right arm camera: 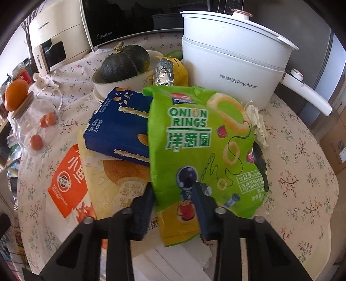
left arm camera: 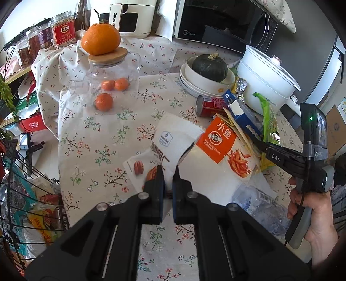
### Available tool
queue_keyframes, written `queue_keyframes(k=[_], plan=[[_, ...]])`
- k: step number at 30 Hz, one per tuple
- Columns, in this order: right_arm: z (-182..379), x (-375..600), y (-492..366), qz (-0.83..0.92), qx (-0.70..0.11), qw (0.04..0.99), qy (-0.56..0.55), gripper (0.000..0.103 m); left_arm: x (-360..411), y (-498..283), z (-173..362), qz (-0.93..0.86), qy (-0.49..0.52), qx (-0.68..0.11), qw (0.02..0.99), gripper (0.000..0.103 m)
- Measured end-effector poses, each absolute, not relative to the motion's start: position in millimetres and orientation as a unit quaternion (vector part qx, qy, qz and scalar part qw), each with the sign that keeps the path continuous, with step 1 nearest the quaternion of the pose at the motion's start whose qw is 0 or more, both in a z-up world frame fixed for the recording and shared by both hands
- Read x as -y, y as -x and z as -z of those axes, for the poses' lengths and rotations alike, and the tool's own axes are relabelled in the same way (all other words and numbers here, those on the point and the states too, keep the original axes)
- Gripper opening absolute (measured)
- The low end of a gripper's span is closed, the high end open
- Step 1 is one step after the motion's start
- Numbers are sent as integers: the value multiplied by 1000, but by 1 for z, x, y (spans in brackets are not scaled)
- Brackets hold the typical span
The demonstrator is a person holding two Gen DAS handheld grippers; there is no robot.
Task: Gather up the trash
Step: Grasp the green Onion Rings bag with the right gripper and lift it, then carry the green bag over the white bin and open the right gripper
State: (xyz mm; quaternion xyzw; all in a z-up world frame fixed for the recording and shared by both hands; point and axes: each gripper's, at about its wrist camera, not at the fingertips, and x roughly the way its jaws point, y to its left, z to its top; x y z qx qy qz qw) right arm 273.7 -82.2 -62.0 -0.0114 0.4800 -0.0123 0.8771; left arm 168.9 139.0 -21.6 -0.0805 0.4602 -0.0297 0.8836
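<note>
My left gripper (left arm camera: 169, 173) is shut on a white snack wrapper (left arm camera: 173, 140) printed with nuts, held just above the floral tablecloth (left arm camera: 97, 138). My right gripper (right arm camera: 173, 190) has its jaws part open around the lower edge of a green onion-rings bag (right arm camera: 201, 147); whether it grips is unclear. The green bag lies on a blue cracker box (right arm camera: 119, 129), a cream cake wrapper (right arm camera: 112, 183) and an orange-and-white fish snack bag (right arm camera: 67, 179). The right gripper also shows in the left wrist view (left arm camera: 255, 134), among this pile. A clear plastic bottle (left arm camera: 259, 207) and a red can (left arm camera: 210, 106) lie nearby.
A white electric pot (right arm camera: 231, 62), a bowl with a green squash (right arm camera: 125, 62), a microwave (left arm camera: 216, 19), a glass jar (left arm camera: 112, 71) with an orange (left arm camera: 100, 39) on its lid, and small oranges (left arm camera: 104, 101) stand behind. A wire basket (left arm camera: 26, 194) of trash sits left of the table.
</note>
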Motion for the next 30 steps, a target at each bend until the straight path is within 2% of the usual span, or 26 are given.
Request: queue_keyframes(k=[3,11,21,30], plan=[[46,94,-265,11,-463,886,8,11,-139,-168,17,32,86,-454,886,7],[-16,145,-224,-32,-425,904,-22,5,-132,-155,-1,73,133,-437,886,7],[-62,219,-152,-40,-396,916,-43,4,-83,-130,-16,152,123,-427,883,7],[-75,292,-81,6,-403,914,-41,4,-34,-111,-21,216,89,-429,872,7]])
